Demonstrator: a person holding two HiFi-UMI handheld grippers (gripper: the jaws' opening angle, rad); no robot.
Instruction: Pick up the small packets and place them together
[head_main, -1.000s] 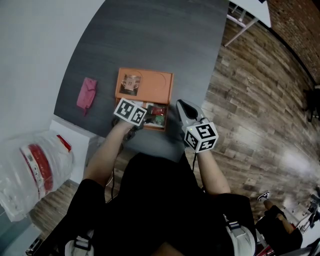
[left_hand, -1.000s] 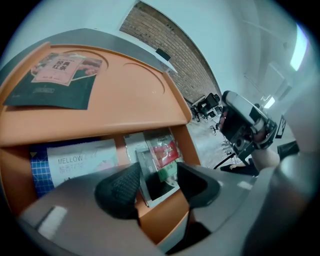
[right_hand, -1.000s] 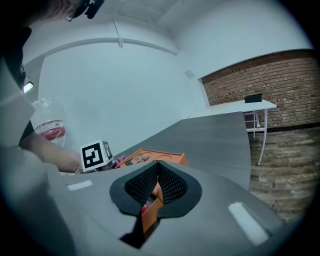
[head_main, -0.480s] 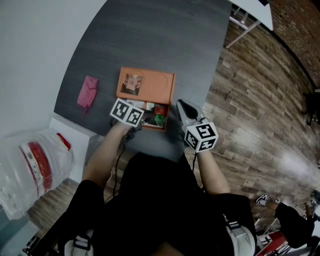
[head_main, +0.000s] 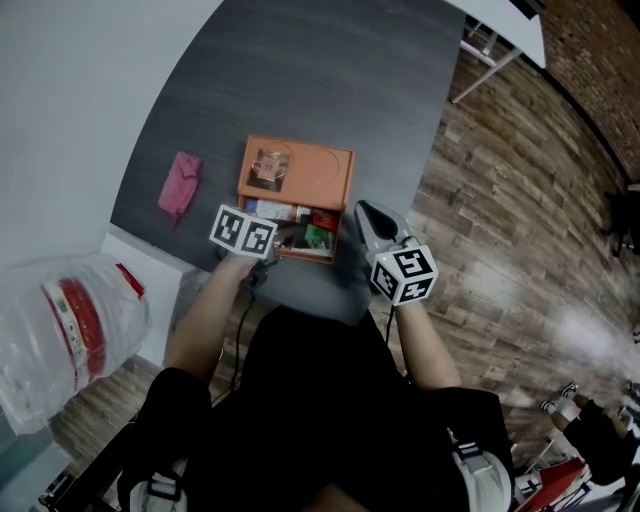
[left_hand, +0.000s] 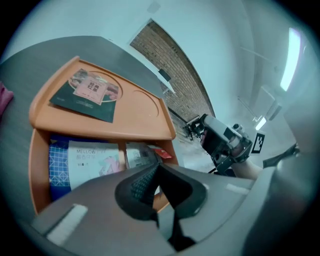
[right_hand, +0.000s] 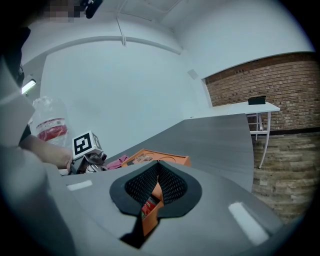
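An orange tray (head_main: 318, 172) lies on the dark table, and small packets (head_main: 272, 210) fill its near compartment. In the left gripper view these are a white and pink packet (left_hand: 92, 162), a blue one (left_hand: 56, 167) and a red one (left_hand: 161, 152). My left gripper (left_hand: 157, 167) hangs just above them. Its jaws have just been closing and now stand shut, with nothing showing between them. My right gripper (right_hand: 157, 167) is shut at the tray's right edge (head_main: 349, 205). The tray's corner (right_hand: 152, 197) shows below its tips.
A picture card (left_hand: 90, 92) lies on the tray's far half. A pink cloth (head_main: 180, 183) sits left of the tray. A plastic bag (head_main: 70, 330) rests on a white ledge at the near left. The table's edge and wood floor (head_main: 500, 230) are to the right.
The left gripper has pulled back and up from the packet compartment, uncovering the packets, and its jaws have closed. The right gripper has stayed still.
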